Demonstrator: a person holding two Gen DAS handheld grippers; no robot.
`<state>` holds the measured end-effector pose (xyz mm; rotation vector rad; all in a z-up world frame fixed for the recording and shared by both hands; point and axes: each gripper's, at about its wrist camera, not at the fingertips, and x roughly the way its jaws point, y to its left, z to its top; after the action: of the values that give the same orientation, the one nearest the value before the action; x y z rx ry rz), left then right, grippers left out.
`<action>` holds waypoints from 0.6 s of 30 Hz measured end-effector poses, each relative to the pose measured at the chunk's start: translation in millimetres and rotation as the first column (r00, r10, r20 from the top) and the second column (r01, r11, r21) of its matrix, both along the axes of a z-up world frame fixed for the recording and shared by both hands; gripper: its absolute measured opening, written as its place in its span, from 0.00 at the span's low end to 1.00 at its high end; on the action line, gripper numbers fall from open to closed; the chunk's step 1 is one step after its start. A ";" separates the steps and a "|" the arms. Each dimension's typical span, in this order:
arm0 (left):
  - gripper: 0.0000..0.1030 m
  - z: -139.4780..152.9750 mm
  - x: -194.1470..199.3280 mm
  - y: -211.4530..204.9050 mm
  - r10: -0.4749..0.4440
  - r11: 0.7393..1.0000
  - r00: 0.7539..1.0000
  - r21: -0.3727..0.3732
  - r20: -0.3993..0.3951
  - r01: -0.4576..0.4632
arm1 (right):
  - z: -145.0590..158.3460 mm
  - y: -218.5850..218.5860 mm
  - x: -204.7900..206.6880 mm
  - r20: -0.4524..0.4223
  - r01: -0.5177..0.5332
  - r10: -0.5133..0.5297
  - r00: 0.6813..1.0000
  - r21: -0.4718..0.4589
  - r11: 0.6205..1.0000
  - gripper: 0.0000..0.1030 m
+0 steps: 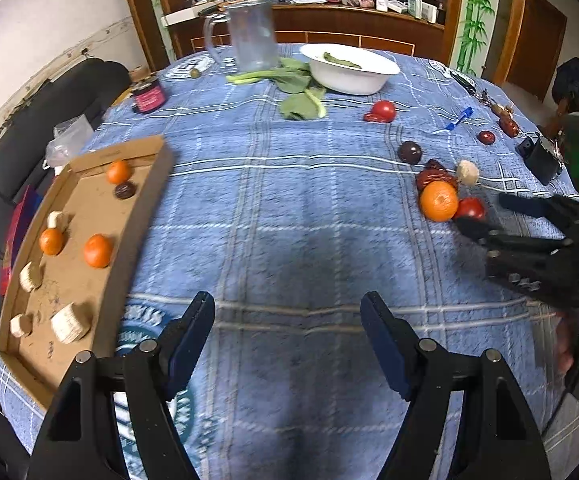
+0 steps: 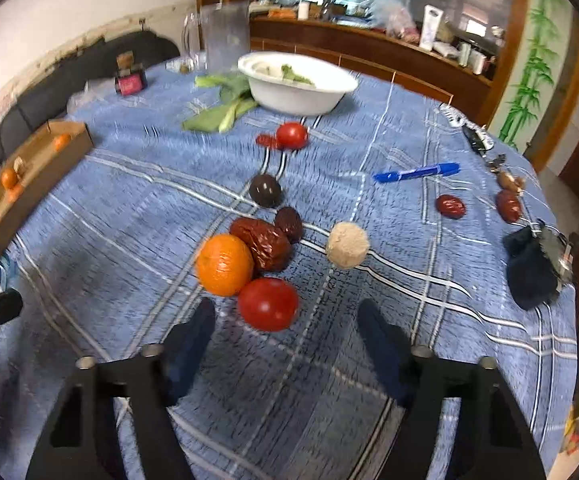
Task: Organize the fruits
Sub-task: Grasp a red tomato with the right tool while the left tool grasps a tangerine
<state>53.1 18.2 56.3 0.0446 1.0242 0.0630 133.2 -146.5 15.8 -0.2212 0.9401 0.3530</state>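
Note:
A cardboard tray (image 1: 145, 208) at the table's left holds three oranges (image 1: 97, 250), a dark fruit (image 1: 124, 191) and several pale round pieces (image 1: 71, 322). My left gripper (image 1: 287, 308) hangs open over bare blue cloth, right of the tray, with nothing in it. At the right, a cluster lies on the cloth: an orange (image 2: 223, 264), a red tomato (image 2: 267, 304), wrinkled red dates (image 2: 265, 244) and a pale round piece (image 2: 347, 245). My right gripper (image 2: 285, 312) is open, the tomato's near side just inside its fingertips, pads not touching. It also shows in the left wrist view (image 1: 483, 211).
Farther back lie a dark plum (image 2: 265, 190), another tomato (image 2: 291, 135), loose dates (image 2: 450, 206), a blue marker (image 2: 415, 172), a white bowl (image 2: 301, 96), green leaves (image 2: 221, 112) and a clear jug (image 2: 225, 36). A black pouch (image 2: 529, 268) sits at the right edge. A dark sofa (image 1: 29, 128) runs along the left.

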 end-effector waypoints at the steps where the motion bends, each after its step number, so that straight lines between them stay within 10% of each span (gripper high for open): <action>1: 0.72 -0.9 4.8 -3.7 -0.004 1.000 1.000 -0.006 -0.005 0.004 | -4.1 -0.3 3.3 -0.020 -0.018 0.018 1.000 0.012 1.000 0.34; 14: 0.71 -35.9 89.7 -90.9 -0.075 0.990 0.996 -0.127 -0.048 0.069 | 5.3 -55.4 -19.8 -0.015 0.033 -0.032 0.999 0.053 0.998 0.32; 18: 0.31 -42.1 97.6 -91.4 -0.085 0.977 0.996 -0.199 -0.024 0.079 | 3.4 -66.9 -24.0 -0.035 0.062 -0.060 0.998 0.069 0.996 0.32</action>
<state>150.7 -73.2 14.2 -0.0934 1.0557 -0.1154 109.3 -213.4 19.2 -0.1230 0.9630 0.3335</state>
